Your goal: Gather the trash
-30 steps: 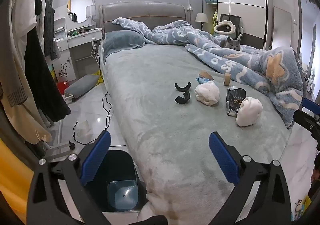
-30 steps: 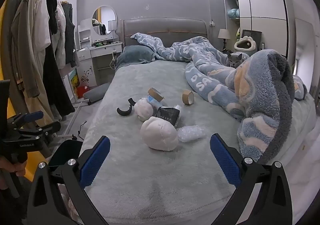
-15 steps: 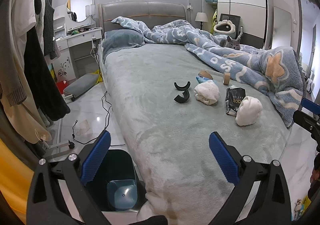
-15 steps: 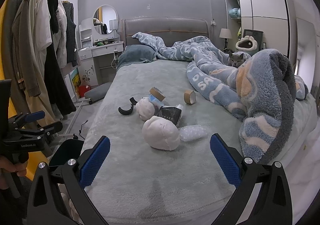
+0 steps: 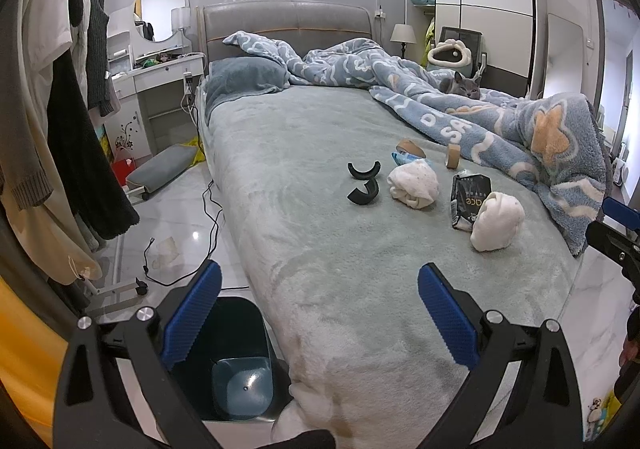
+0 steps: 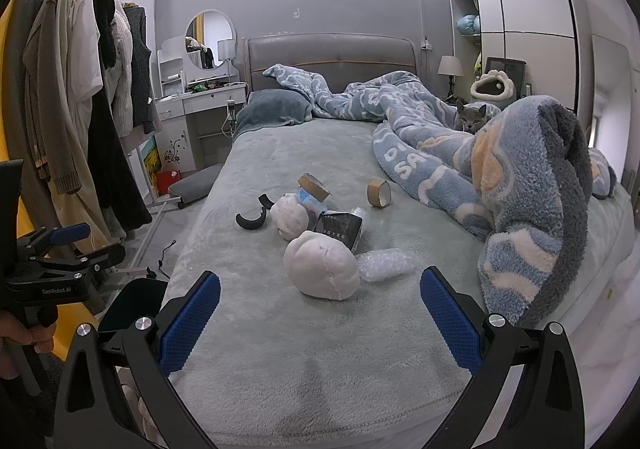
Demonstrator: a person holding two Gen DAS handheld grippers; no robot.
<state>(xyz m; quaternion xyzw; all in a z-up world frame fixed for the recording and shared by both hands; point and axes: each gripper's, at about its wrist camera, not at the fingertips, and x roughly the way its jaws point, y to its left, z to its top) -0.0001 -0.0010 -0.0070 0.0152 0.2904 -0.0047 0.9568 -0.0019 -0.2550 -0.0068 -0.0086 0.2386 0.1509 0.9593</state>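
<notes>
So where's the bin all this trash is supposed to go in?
The dark bin stands on the floor at the bed's near left corner, low in the left wrist view behind the left gripper's left finger. In the right wrist view only its rim shows, lower left.

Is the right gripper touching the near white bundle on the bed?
Apart. The right wrist view shows the right gripper open, with bare bedspread between its fingertips and the white bundle.

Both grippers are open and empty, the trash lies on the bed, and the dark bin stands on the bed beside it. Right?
Not quite. The dark bin stands on the floor at the bed's foot corner, as the left wrist view shows. The left gripper and right gripper are open and empty.
</notes>
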